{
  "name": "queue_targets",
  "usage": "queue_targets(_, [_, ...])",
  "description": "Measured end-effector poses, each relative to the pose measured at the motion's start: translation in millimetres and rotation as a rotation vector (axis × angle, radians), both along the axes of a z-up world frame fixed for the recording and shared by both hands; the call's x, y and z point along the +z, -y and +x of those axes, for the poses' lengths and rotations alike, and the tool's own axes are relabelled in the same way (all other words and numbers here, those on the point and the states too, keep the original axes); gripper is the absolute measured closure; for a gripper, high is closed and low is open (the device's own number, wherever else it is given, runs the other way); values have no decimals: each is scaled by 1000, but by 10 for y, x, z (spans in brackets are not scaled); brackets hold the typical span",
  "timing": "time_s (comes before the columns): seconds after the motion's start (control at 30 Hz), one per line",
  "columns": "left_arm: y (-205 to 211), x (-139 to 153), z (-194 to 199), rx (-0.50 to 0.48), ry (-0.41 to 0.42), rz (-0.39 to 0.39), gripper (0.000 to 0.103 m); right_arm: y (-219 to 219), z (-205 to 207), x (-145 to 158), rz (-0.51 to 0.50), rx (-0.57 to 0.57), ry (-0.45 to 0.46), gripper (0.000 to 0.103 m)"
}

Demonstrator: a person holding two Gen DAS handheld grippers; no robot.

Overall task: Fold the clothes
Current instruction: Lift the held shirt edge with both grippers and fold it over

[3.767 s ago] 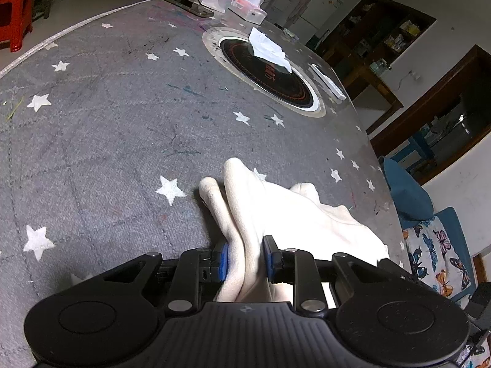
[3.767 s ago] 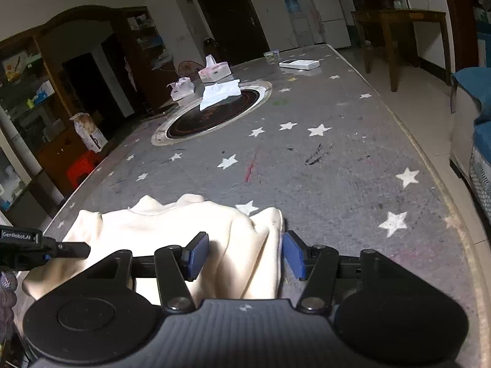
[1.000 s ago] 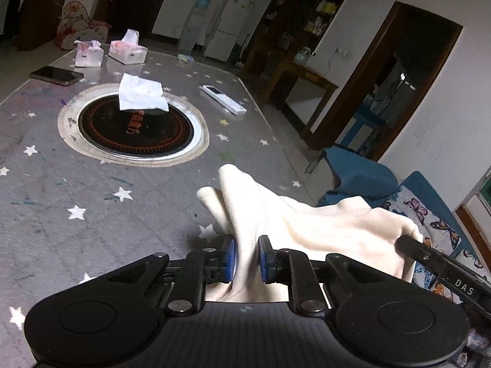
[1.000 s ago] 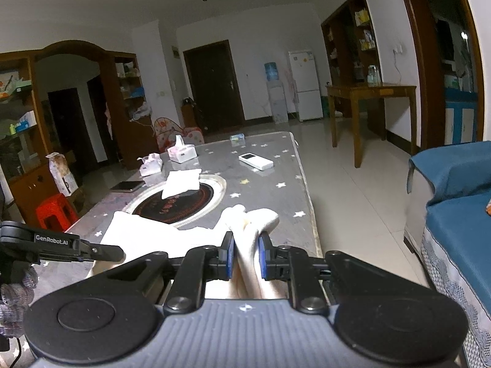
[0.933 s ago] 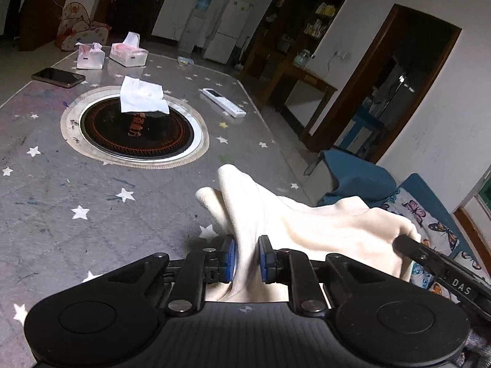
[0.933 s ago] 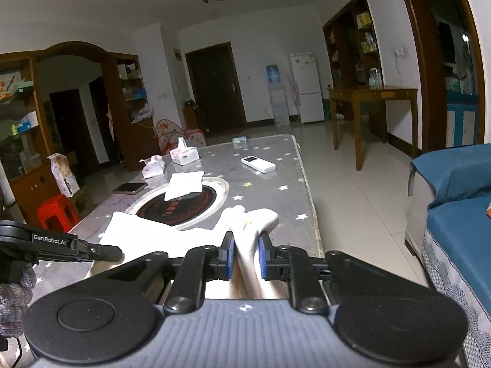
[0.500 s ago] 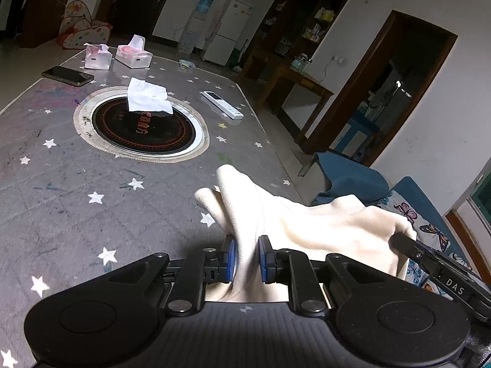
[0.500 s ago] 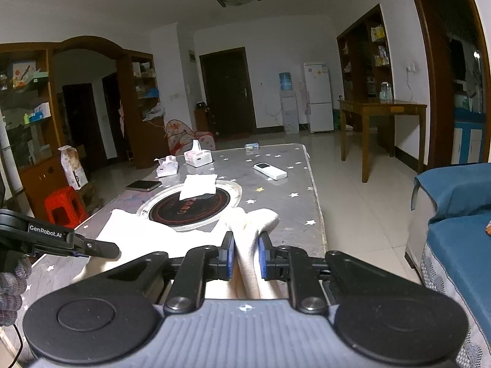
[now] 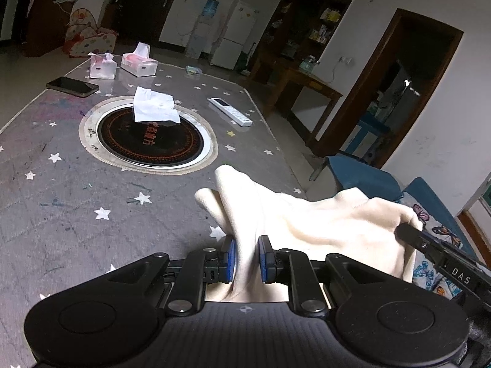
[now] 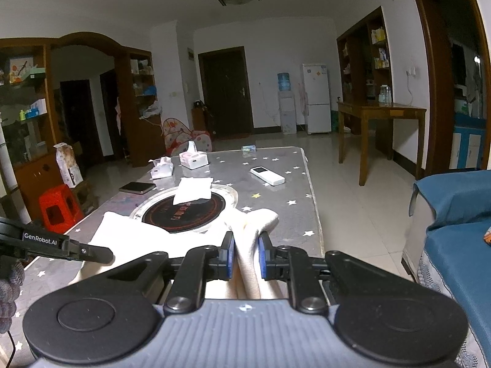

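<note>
A cream garment [image 9: 322, 224] hangs lifted above the grey star-patterned table [image 9: 61, 190], stretched between both grippers. My left gripper [image 9: 245, 256] is shut on one bunched edge of it. My right gripper [image 10: 245, 256] is shut on the other bunched edge of the garment [image 10: 254, 230]. In the left wrist view the right gripper's black finger [image 9: 429, 245] reaches in at the garment's right corner. In the right wrist view the left gripper's finger [image 10: 89, 253] shows at the far left, held by a gloved hand [image 10: 9, 288]. The cloth below the jaws is hidden.
On the table lie a round black hotplate [image 9: 150, 138] with a white tissue [image 9: 153, 109] on it, a white remote [image 9: 231, 112], a phone [image 9: 72, 87] and two tissue boxes [image 9: 139, 63]. A blue sofa [image 10: 460, 230] stands at the right, a red stool [image 10: 58, 211] at the left.
Both grippers have risen a little with the garment, so more of the room and the far table shows. Both grips stay the same.
</note>
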State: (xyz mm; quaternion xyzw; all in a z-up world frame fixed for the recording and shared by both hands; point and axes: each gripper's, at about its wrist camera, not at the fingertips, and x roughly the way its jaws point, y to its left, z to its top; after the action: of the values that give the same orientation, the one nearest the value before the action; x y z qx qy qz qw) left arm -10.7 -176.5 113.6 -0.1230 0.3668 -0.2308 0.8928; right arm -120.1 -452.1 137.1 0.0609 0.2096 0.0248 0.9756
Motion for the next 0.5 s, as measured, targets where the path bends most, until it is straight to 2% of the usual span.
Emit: queue_targets(0.5, [229, -252, 334, 3, -45, 76, 86, 153, 367, -307, 18, -20, -74, 89])
